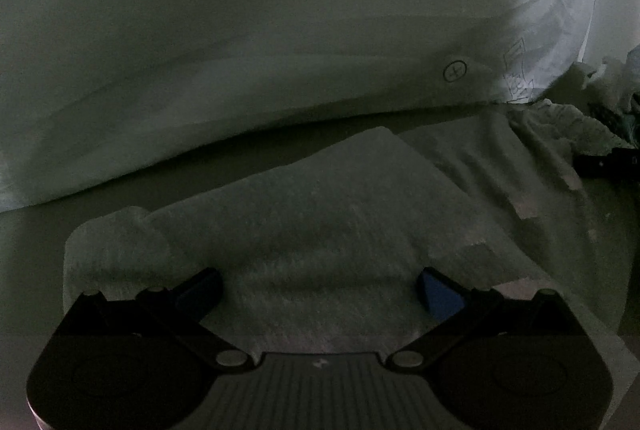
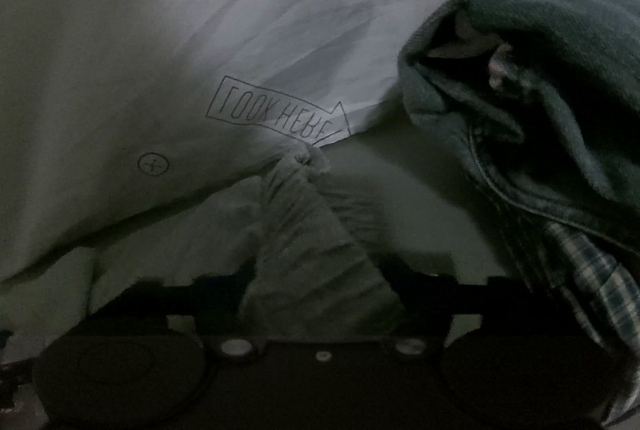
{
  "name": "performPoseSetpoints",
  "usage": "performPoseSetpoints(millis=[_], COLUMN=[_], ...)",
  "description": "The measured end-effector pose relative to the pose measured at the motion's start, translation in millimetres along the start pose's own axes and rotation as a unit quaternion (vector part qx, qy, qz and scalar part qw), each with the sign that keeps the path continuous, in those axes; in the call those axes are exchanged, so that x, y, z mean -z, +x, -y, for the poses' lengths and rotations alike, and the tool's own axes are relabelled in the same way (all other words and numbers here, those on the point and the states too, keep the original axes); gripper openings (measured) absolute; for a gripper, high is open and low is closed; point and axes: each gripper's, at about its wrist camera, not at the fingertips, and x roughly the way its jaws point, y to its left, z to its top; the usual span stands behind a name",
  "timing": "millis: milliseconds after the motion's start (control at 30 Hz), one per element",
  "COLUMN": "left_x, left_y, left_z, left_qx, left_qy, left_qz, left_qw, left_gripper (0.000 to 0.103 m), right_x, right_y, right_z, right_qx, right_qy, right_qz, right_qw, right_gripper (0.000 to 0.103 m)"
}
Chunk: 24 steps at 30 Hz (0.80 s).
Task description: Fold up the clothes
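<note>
A pale towel-like cloth (image 1: 304, 214) lies partly folded on the table in the dim left wrist view. My left gripper (image 1: 320, 290) is open, its fingers spread wide over the near edge of the cloth, holding nothing. In the right wrist view my right gripper (image 2: 316, 282) sits low, and a bunched ridge of the same pale cloth (image 2: 308, 230) rises between its fingers. The fingertips are lost in the dark, so its grip is unclear.
A large white garment (image 1: 240, 50) printed "LOOK HERE" (image 2: 276, 114) hangs or lies across the back of both views. A dark green jacket with plaid lining (image 2: 560, 102) is heaped at the right. The scene is very dim.
</note>
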Motion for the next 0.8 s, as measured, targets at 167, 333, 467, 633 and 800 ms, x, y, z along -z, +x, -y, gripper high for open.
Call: performPoseSetpoints(millis=[167,333,467,633,800], left_x=[1.7,-3.7,-15.9,-20.1,15.8], left_y=[1.8,1.5,-3.1,-63.3,-122.9], left_z=[-0.5,-4.7,-21.9,-118.5,-221.3], left_qx=[0.001,0.008,0.049,0.08,-0.004], left_qy=[0.0,-0.005,-0.02,-0.195,-0.307], left_qz=[0.006,-0.009,-0.038,0.015,0.063], left_qw=[1.0,0.9999,0.9979,0.9773,0.9497], left_gripper=[0.103,0.103,0.103,0.103,0.103], right_x=[-3.6,-22.6,-28.3,17.4,108.7], right_y=[-7.1,-37.0,-83.1,-132.2,-126.6], right_z=[-7.9,-58.2,-135.6,-250.7,-330.0], right_qx=[0.0,0.038,0.047,-0.003,-0.064], right_qy=[0.035,-0.037,-0.178,-0.382,-0.465], right_qz=[0.002,0.046,0.11,0.139,0.053], right_qw=[0.999,0.998,0.977,0.913,0.881], right_gripper=[0.037,0.032,0.031,0.032,0.039])
